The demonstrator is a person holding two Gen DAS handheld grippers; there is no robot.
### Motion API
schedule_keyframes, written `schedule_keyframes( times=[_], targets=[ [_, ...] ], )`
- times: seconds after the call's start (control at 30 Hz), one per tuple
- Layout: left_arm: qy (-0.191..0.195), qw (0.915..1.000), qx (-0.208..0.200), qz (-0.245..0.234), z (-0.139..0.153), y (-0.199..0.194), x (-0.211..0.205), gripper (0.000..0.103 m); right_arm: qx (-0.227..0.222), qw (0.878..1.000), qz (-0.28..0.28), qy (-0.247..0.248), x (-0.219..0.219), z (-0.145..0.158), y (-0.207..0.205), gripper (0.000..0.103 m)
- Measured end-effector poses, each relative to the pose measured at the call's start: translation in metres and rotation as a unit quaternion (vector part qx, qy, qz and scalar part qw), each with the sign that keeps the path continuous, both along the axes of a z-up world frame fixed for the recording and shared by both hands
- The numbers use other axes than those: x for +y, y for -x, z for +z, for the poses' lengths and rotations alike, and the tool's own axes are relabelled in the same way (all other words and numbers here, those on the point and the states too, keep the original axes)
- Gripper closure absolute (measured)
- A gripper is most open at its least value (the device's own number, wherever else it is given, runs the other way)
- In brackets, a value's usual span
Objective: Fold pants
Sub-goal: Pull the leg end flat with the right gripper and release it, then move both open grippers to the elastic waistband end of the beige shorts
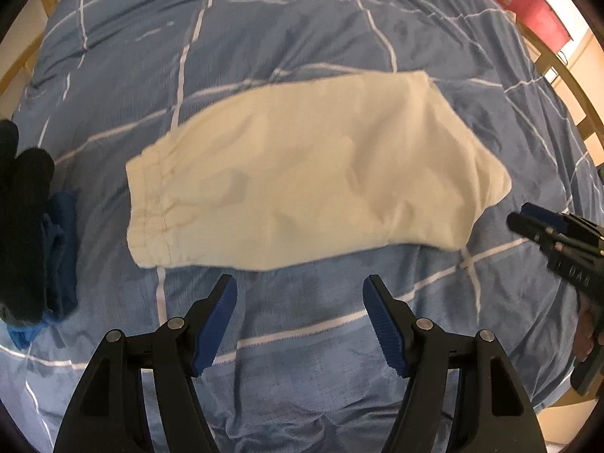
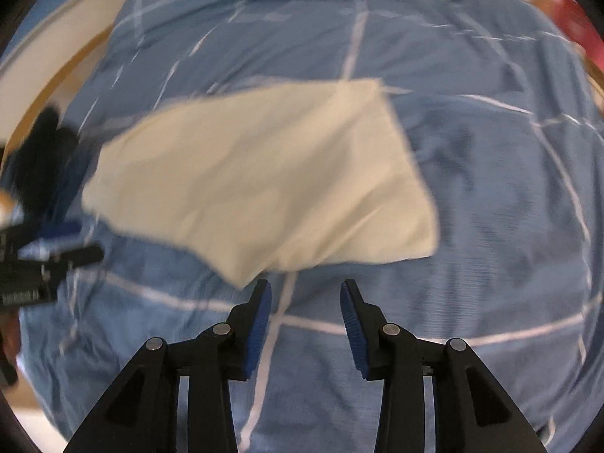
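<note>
Blue checked duvet (image 1: pixel 302 30) bears folded cream pants (image 1: pixel 302 181); both tongs (image 1: pixel 300 321) (image 2: pixel 305 324) gape, empty.

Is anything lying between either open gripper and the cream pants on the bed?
Nothing visible. Only bare blue duvet separates the left gripper from the pants, and likewise the right gripper. The dark clothes lie off to the left.
</note>
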State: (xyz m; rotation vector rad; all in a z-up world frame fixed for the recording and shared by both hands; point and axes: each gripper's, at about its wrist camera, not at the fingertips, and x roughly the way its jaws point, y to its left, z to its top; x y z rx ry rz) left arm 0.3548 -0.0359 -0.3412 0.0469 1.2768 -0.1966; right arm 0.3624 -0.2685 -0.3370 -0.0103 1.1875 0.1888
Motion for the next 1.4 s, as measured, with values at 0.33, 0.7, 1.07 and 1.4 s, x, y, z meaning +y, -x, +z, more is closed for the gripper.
schedule_keyframes(
  times=[0.33, 0.7, 1.07, 1.4],
  targets=[
    [-0.016, 0.9984, -0.031, -0.044, 0.007, -0.013, -0.035, 0.035, -0.038, 0.981, -0.182, -0.054, -0.063, -0.003, -0.014, 0.057],
    [-0.02, 0.999, -0.011, -0.038, -0.015, -0.028, -0.056, 0.035, -0.015, 0.976, -0.211, -0.049, -0.092, -0.048, -0.039, 0.057],
    [-0.007, 0.9969, -0.029, 0.073, 0.01, -0.02, 0.018, 0.033, -0.082, 0.985, -0.147, 0.034, -0.033, 0.02, -0.032, 0.048],
    [0.031, 0.9855, -0.067, 0.153, 0.014, -0.031, 0.112, 0.033, -0.076, 0.997, 0.01, -0.019, 0.101, 0.031, -0.06, 0.048]
  ],
)
